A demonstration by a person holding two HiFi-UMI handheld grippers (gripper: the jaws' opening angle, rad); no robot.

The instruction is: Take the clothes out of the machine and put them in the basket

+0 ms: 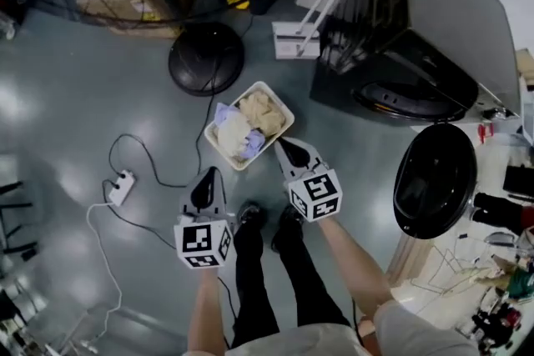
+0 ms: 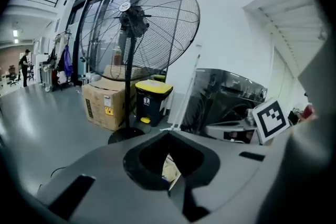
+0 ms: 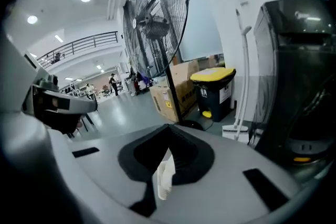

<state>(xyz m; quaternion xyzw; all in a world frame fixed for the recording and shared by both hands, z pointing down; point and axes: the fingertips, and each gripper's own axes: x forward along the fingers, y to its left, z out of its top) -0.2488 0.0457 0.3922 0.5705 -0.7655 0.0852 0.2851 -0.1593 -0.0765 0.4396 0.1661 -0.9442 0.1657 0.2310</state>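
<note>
Both tools are pressed together and empty: your left tool [image 1: 209, 172] and right tool [image 1: 285, 146] hang over the grey floor [image 1: 75, 96] near the white rectangular plastic basket [image 1: 282, 107], which holds cream and lavender clothes [image 1: 246, 127].

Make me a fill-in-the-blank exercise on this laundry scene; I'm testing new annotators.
The basket holds ____. The round door of the washing machine stands ____. The bin beside the fan has a ____ lid. The left gripper and the right gripper both have their jaws ____.
Missing words: clothes; open; yellow; shut.
</note>
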